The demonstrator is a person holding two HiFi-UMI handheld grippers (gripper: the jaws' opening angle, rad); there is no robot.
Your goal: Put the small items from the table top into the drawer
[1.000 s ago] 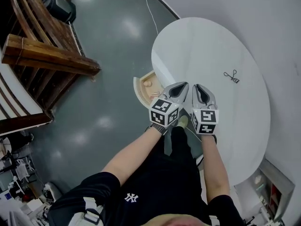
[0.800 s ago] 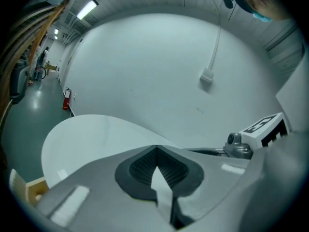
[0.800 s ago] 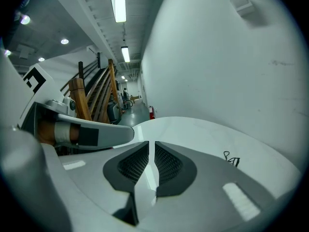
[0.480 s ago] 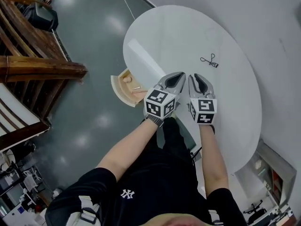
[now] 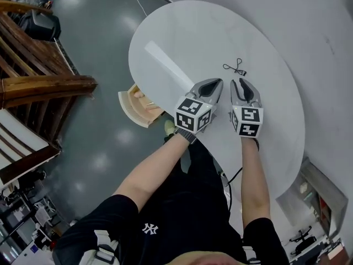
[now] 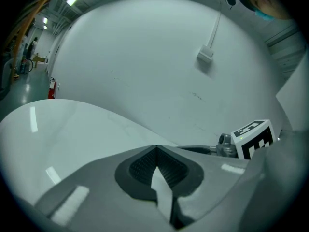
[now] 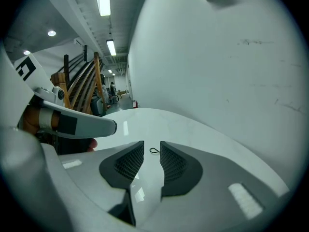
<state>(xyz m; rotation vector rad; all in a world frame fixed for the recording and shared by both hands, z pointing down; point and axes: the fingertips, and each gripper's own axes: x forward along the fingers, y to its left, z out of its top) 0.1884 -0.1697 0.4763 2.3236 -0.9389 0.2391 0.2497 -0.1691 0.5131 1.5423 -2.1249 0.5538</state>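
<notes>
The reach for the eyelash curler, lying at upper centre on the white table, seems in hand: the right gripper has just been opening its jaws, which are spread and empty, the left gripper has its jaws pressed together on nothing, and next the right one likely must straddle and pinch the curler for the open drawer at left.

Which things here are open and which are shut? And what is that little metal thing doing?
drawer: pulled open.
eyelash curler: lying flat on the table, nothing touching it.
left gripper: jaws shut, nothing in them.
right gripper: jaws apart, have just been opening, nothing between them.
</notes>
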